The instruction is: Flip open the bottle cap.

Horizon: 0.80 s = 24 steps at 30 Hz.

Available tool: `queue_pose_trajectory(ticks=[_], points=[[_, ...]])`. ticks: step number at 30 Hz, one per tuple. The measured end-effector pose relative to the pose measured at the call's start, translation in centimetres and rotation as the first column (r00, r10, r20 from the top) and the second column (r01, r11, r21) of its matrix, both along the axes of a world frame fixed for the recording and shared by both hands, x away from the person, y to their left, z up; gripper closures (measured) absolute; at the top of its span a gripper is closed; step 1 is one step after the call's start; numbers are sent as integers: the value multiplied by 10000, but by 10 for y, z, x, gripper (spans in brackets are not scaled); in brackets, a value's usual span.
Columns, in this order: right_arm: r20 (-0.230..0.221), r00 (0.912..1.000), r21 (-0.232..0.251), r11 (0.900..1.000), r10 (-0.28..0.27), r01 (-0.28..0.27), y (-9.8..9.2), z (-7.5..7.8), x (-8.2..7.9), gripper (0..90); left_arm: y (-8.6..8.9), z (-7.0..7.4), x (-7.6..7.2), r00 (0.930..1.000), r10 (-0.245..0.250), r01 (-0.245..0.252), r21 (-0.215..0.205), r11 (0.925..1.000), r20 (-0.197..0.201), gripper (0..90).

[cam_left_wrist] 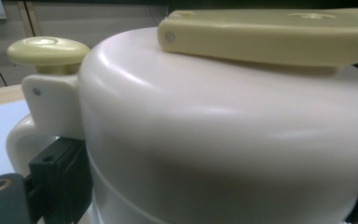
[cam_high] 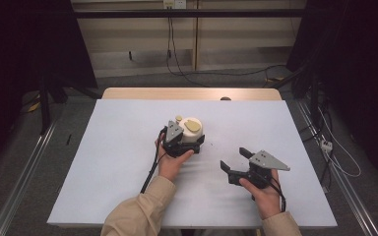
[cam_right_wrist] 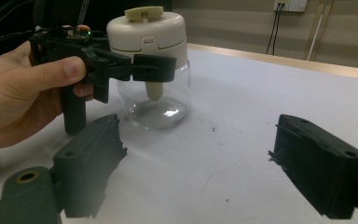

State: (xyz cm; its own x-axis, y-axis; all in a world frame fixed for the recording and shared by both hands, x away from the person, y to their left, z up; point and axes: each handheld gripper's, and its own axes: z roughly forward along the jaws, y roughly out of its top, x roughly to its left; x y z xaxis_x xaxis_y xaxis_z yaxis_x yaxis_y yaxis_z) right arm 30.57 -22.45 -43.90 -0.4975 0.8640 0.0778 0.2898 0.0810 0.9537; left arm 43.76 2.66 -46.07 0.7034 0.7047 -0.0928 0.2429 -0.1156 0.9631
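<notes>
You had no readable text, label, brand, number or sign anywhere in these views. The cream lid of the jar [cam_right_wrist: 147, 30] carried no lettering that could be made out, and the white wall sockets [cam_right_wrist: 289, 4] behind the table [cam_right_wrist: 261, 93] were too small and blurred to show any marking.

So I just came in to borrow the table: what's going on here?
A person is working on a jar with two hand-held grippers. The left gripper is clamped around the jar's cream lid, holding it upright on the white table. The right gripper sits apart to the right, fingers open with nothing between them, pointing toward the jar. The glass part looks empty.
</notes>
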Motion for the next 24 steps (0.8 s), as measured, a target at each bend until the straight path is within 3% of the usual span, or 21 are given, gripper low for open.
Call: queue_pose_trajectory(ticks=[6,12,18,24], points=[[-143,9999,214,9997,-62,65,2,3,8,199,0,1,0,10000,-11,11,48,10000,-29,63],[-310,9993,107,9997,215,-212,4,5,11,271,0,1,0,10000,-14,14,26,10000,-53,63],[-439,9971,312,9977,620,-606,9,9,17,428,0,1,0,10000,-17,17,96,10000,-25,63],[-472,9944,222,9954,946,-936,18,13,24,557,0,1,0,10000,-12,13,88,10000,-62,63]])
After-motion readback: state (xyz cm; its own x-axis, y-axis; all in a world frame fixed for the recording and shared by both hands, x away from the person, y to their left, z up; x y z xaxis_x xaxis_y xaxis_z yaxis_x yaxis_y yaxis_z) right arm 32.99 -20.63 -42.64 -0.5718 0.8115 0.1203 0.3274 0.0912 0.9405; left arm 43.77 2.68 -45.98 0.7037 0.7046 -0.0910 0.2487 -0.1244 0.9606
